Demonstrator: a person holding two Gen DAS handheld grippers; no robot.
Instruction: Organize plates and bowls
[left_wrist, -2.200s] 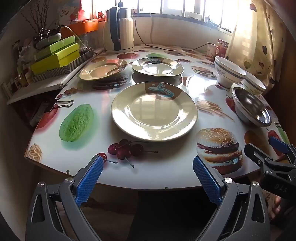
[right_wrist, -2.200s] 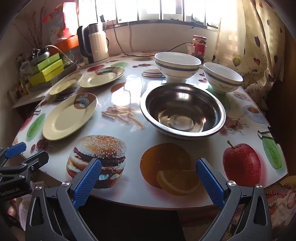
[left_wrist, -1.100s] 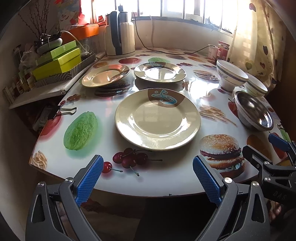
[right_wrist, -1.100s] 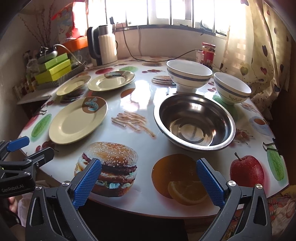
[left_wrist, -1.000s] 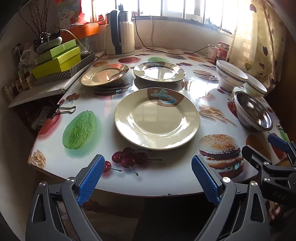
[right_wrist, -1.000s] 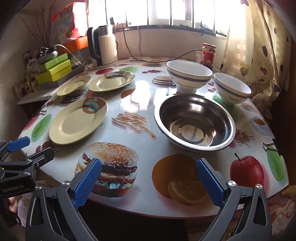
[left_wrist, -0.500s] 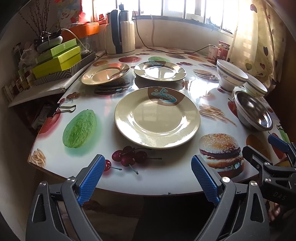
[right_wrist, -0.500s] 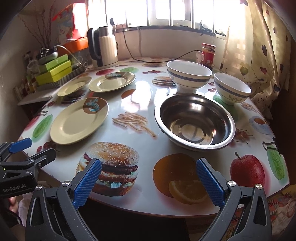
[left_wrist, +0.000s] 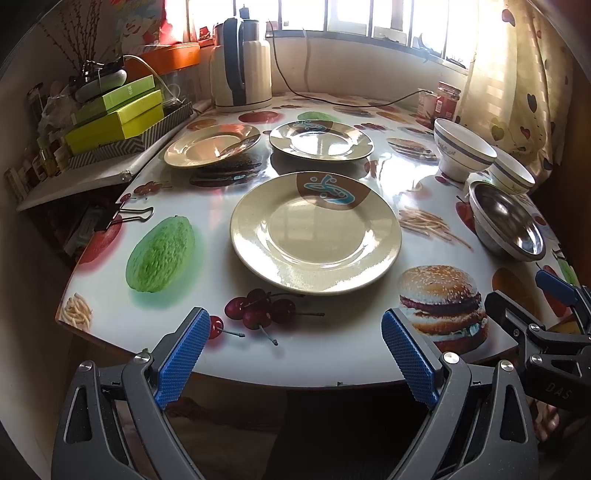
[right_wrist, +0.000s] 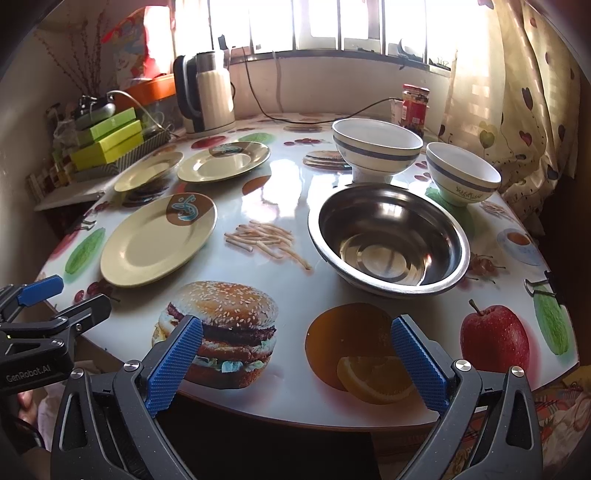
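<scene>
At the near table edge, left gripper (left_wrist: 291, 354) and right gripper (right_wrist: 295, 360) both hang short of the rim, jaws spread wide, nothing held.

Large cream round plate with teal-brown motif (left_wrist: 316, 232) sits at 12 o'clock of the left gripper, near. Two smaller cream plates lie behind it: one at 11 (left_wrist: 210, 146), tilted on something I can't make out, one at 12 (left_wrist: 320, 140). Round stainless-steel bowl (right_wrist: 389, 240) is at 12 to 1 o'clock of the right gripper; two white blue-banded ceramic bowls behind it, bigger (right_wrist: 376, 149) and smaller (right_wrist: 463, 173).

Nothing stacked yet. My read: stack small plates onto the large one, pinching the rim low and flat; nest white bowls smaller-in-larger. Glazed rims probably slip.

Surface: glossy round table with food-print cover (right_wrist: 288, 387), strong window glare. White electric kettle (left_wrist: 242, 70) at the far edge, green boxes (left_wrist: 116, 118) at 10 o'clock.
</scene>
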